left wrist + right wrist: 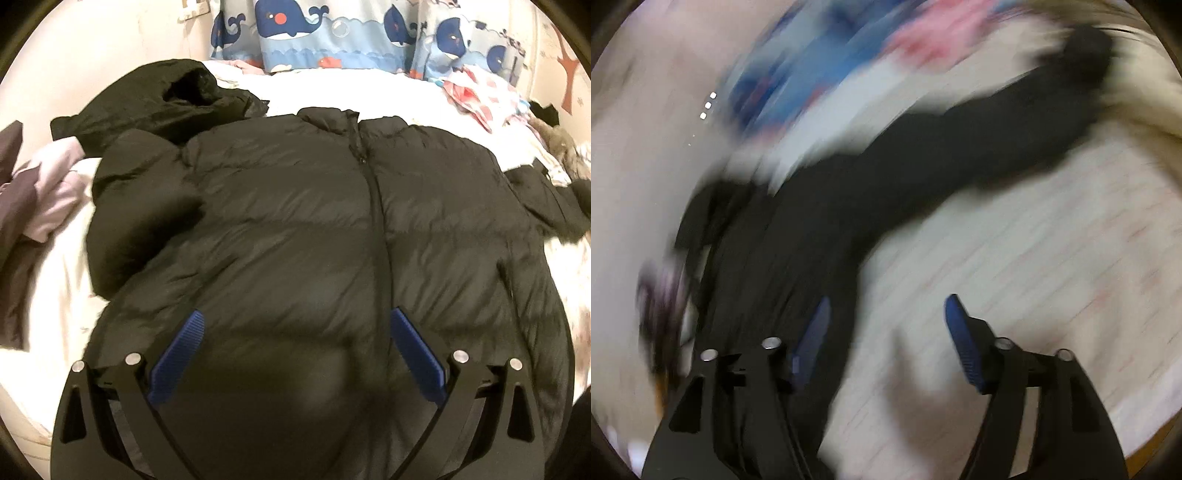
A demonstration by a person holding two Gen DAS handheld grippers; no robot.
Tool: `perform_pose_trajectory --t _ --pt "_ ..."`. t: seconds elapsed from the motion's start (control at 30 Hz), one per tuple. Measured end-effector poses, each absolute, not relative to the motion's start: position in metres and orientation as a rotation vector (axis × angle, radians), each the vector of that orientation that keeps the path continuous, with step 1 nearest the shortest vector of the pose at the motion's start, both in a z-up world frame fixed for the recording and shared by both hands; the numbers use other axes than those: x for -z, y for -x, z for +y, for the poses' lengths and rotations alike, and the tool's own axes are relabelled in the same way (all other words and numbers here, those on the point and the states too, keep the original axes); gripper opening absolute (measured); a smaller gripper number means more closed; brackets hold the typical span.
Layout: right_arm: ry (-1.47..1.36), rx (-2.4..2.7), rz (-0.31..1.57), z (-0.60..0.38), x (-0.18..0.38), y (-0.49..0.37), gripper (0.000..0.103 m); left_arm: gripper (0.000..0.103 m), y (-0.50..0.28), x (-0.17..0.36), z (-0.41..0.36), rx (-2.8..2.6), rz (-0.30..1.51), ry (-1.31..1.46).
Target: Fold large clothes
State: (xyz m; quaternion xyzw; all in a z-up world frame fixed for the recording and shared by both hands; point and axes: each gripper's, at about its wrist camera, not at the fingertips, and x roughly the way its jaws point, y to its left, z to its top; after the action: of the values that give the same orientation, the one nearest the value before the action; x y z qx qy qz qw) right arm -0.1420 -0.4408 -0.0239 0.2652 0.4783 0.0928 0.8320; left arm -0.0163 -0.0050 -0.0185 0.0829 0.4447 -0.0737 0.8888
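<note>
A black puffer jacket (280, 221) lies front up on the white bed (62, 280), zipper (376, 206) running down its middle and collar at the far end. Its left sleeve (136, 199) is bunched beside the body. My left gripper (295, 325) hovers open over the jacket's lower front, blue pads (184, 350) wide apart, with no fabric pinched. The right wrist view is heavily blurred. There the jacket's right sleeve (979, 147) stretches out toward the upper right. My right gripper (886, 310) is open at the jacket's right edge, only bare sheet (1034, 240) between its fingers.
A second black garment (166, 103) is heaped at the back left. Whale-print pillows (317, 33) stand along the wall. A pink patterned cloth (476, 88) and a fur-trimmed piece (565, 151) lie at the right, grey and lilac clothes (40, 192) at the left.
</note>
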Motion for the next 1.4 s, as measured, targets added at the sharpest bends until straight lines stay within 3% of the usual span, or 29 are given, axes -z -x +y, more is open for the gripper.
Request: perform_pose_trajectory --t 0.17,0.27,0.33,0.4,0.5,0.6,0.7,0.8,0.87,0.93,1.07,1.17,1.23,1.4 --pt "-0.338 -0.283 1.253 -0.324 0.054 0.178 0.067 0.096 0.049 0.011 0.022 0.158 0.907 -0.184" --pt "-0.353 -0.304 1.270 -0.297 0.074 0.198 0.064 0.096 0.063 0.012 0.040 0.151 0.915 -0.169" --pt "-0.382 -0.317 1.209 -0.298 0.070 0.190 0.016 0.096 0.068 0.014 0.048 0.140 0.926 -0.178" --pt "-0.414 -0.336 1.133 -0.306 0.054 0.189 0.007 0.096 0.072 0.014 0.054 0.128 0.936 -0.181" --pt "-0.389 -0.276 0.974 -0.344 -0.010 0.193 0.006 0.096 0.082 0.006 0.057 0.142 0.932 -0.163" --pt "-0.328 -0.183 1.000 -0.382 -0.027 0.194 0.006 0.096 0.092 -0.002 0.051 0.178 0.905 -0.175" --pt "-0.180 -0.109 1.297 -0.391 0.025 0.195 0.010 0.096 0.095 0.003 0.044 0.197 0.913 -0.209" --pt "-0.177 -0.081 1.277 -0.400 0.013 0.205 0.022 0.096 0.096 0.008 0.055 0.167 0.921 -0.199" --pt "-0.201 -0.048 1.163 -0.411 -0.019 0.206 0.034 0.096 0.093 0.009 0.076 0.158 0.923 -0.117" --pt "-0.207 -0.044 1.028 -0.411 -0.056 0.199 0.062 0.096 0.086 0.012 0.113 0.158 0.950 0.069" --pt "-0.195 -0.108 0.841 -0.372 -0.093 0.160 0.068 0.096 0.075 0.023 0.188 0.118 0.957 0.475" --pt "-0.228 -0.157 0.770 -0.360 -0.089 0.131 0.074 0.096 0.068 0.026 0.215 0.090 0.934 0.560" --pt "-0.287 -0.203 0.786 -0.361 -0.064 0.109 0.078 0.096 0.060 0.033 0.221 0.108 0.948 0.614" --pt "-0.318 -0.195 1.085 -0.350 0.053 0.049 0.078 0.096 0.030 0.066 0.227 0.130 0.998 0.838"
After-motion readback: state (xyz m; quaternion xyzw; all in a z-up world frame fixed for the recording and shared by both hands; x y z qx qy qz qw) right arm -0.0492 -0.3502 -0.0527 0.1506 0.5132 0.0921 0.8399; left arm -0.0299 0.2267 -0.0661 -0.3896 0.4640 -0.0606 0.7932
